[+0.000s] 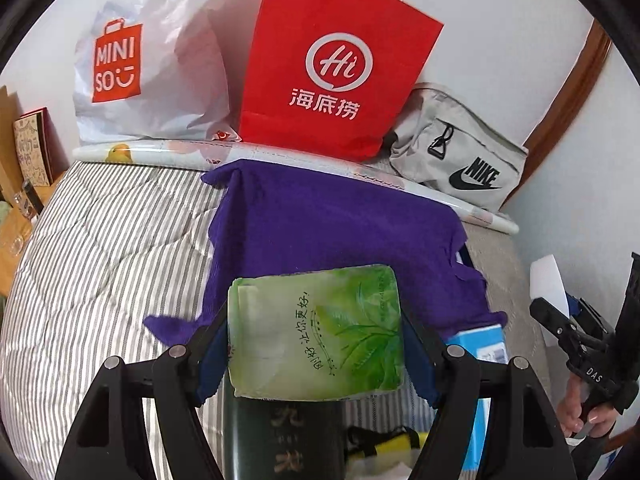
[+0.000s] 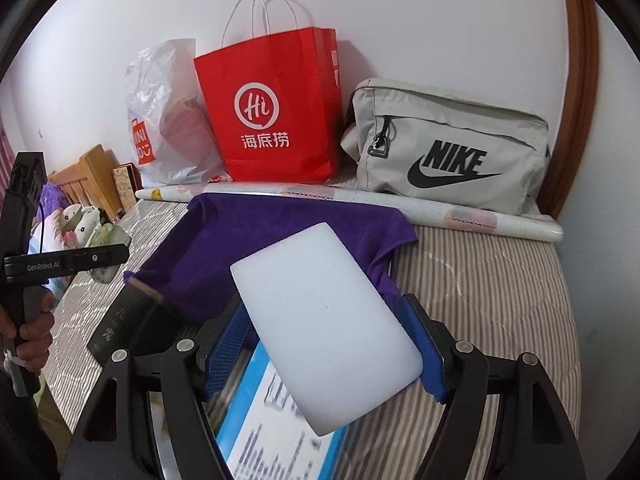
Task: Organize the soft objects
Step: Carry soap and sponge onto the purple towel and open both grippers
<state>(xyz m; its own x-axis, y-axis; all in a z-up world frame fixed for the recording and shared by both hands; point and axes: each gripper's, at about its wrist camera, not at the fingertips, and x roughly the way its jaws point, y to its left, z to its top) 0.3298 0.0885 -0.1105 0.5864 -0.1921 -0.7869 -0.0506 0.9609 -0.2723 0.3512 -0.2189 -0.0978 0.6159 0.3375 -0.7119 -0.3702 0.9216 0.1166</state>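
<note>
Gripping tissue pack (image 1: 316, 332), left tool (image 1: 316, 344)

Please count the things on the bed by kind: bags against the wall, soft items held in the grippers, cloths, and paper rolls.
Bags: 3: white plastic bag, red paper bag, grey pouch
Held soft items: 2: green tissue pack in left gripper, white sponge block in right gripper
Cloths: 1: purple cloth
Paper rolls: 1: roll
Total: 7
</note>
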